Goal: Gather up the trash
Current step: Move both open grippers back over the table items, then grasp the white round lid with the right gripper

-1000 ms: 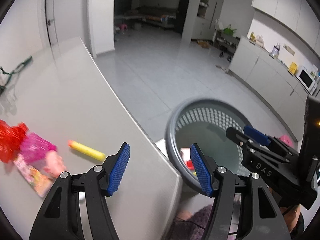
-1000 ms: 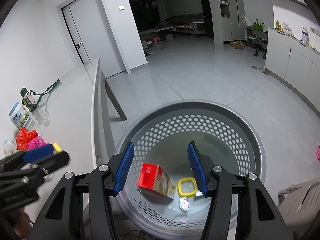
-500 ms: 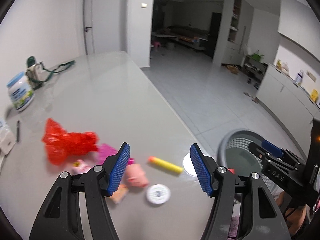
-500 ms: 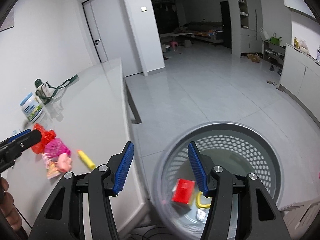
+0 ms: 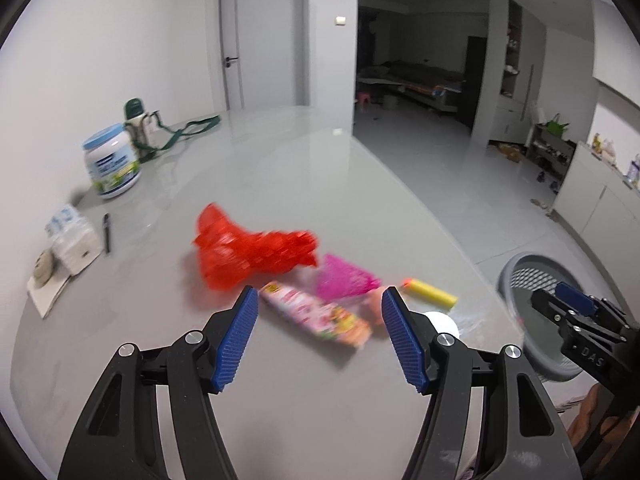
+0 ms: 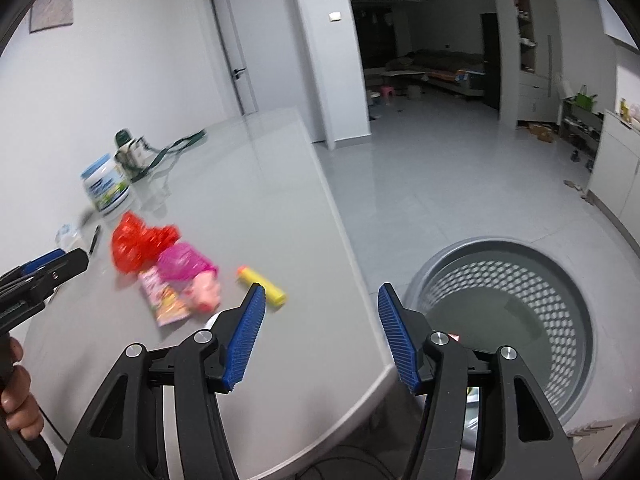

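Two grippers, both empty, over the worktop [image 5: 304, 184]

Left gripper [image 5: 316, 334] has its fingers apart, nothing between them; right gripper [image 6: 320, 330] has its jaws opening, nothing between them. Just ahead lie a printed wrapper [image 5: 316, 314], pink wrapper [image 5: 346, 280], red bag [image 5: 248, 250] and yellow tube [image 5: 430, 292]. The grey basket [image 6: 560, 264] stands on the floor beside the worktop.

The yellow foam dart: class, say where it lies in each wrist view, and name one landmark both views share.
Left wrist view: yellow foam dart right of centre, just beyond the right blue finger.
Right wrist view: yellow foam dart left of centre, at the left finger's tip.
Shared landmark: red plastic bag on the table.
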{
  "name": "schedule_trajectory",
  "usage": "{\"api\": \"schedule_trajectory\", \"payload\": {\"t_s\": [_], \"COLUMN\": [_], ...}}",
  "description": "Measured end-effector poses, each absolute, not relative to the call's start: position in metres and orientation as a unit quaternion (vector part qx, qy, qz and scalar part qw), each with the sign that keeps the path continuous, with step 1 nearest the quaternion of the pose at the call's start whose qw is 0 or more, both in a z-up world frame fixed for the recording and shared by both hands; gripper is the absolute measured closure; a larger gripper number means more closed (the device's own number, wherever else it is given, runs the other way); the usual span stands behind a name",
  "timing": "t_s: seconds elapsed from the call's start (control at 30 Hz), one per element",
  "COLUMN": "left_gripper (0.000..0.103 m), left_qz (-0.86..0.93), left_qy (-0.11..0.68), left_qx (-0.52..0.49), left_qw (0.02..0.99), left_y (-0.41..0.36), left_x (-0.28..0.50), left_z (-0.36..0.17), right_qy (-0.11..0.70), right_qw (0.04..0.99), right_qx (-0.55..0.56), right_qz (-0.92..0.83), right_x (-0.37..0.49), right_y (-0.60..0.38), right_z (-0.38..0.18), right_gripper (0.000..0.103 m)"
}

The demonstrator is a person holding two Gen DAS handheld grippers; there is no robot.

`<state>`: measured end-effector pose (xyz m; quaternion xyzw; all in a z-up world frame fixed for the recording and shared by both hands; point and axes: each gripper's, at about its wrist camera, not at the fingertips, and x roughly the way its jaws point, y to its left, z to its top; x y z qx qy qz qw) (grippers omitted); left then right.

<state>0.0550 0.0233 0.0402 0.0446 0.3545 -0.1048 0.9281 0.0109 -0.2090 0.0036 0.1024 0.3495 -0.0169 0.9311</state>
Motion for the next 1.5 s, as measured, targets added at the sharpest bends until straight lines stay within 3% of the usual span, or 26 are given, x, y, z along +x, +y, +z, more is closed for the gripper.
{"api": "schedule_trajectory", "payload": {"t_s": [0.6, 0.87, 1.5], "left_gripper": [0.039, 0.034, 0.034], "left_qz": [-0.056, -0.074, -0.075], "left_qy": [0.424, 0.41, 0.404], "left_qx": [0.029, 0.05, 0.032], "left_qw": [0.904, 0.908, 0.911], "left_y": [0.046, 0.025, 0.049], "left_x": [0.1, 0.102, 0.08], "left_z": [-0.013, -0.01, -0.023], "right_qy": [0.438, 0.433, 0.438], "right_qw": [0.893, 0.895, 0.897], "right_qx": [0.073, 0.077, 0.024], "right_qz": [0.072, 0.069, 0.057], "right_x": [0.069, 0.064, 0.075], "right_y": [-0.15, -0.156, -0.118], "right_z": [-0.05, -0.055, -0.067], "right_gripper": [0.046, 0.046, 0.046]}}
